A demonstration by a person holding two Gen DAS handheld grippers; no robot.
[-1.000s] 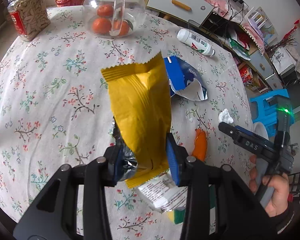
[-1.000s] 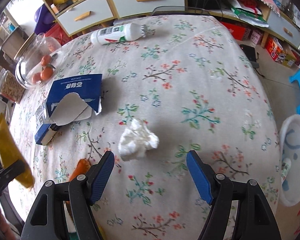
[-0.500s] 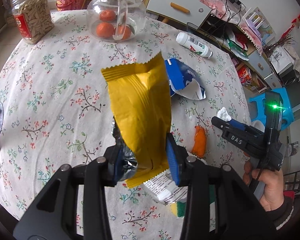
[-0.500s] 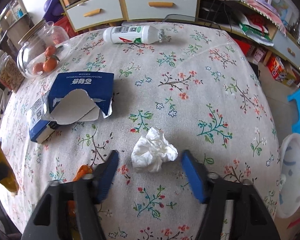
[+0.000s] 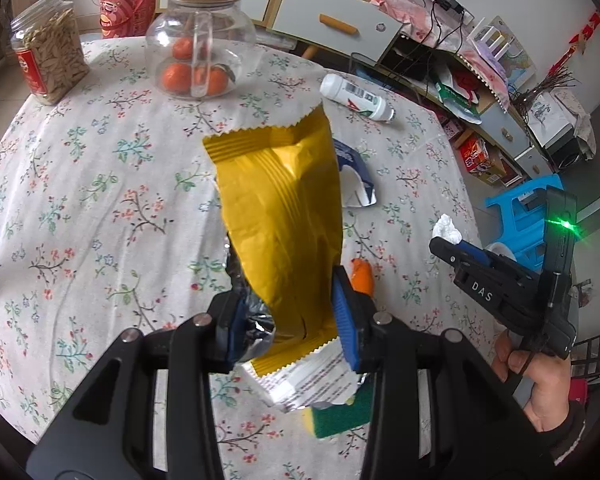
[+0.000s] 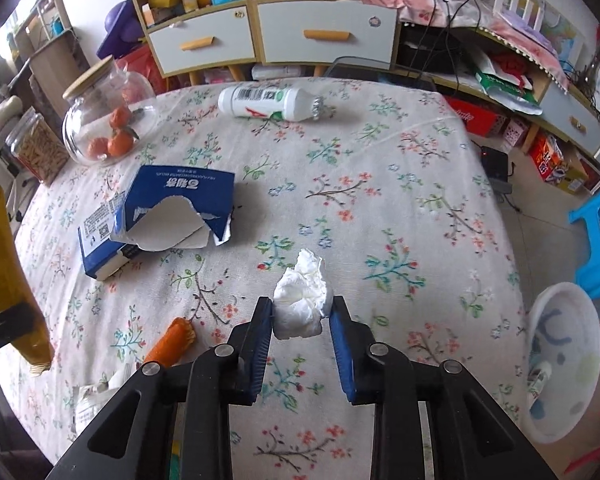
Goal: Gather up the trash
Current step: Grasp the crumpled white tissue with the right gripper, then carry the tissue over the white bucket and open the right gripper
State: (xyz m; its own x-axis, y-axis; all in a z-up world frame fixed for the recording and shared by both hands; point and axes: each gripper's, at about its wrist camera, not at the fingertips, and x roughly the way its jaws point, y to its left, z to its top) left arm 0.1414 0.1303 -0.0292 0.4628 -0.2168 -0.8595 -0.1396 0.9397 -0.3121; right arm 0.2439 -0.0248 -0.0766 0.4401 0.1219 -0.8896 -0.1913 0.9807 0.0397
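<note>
Your right gripper (image 6: 302, 320) pinches the crumpled white tissue (image 6: 303, 300) between its blue pads, low over the table (image 6: 400, 184). Your left gripper (image 5: 290, 320) is clamped on a yellow snack wrapper (image 5: 278, 216), which stands upright above the flowered cloth. Its side reads "DAS". Beyond the tissue lie a torn blue carton (image 6: 168, 216) with unreadable white print and a tipped white bottle (image 6: 270, 102).

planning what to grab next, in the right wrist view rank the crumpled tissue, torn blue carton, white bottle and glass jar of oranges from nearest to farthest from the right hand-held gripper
1. Crumpled tissue, between the fingers of the right hand-held gripper.
2. Torn blue carton, mid-table, to the left.
3. and 4. White bottle, lying at the far edge, and glass jar of oranges, far left: too close to call.
</note>
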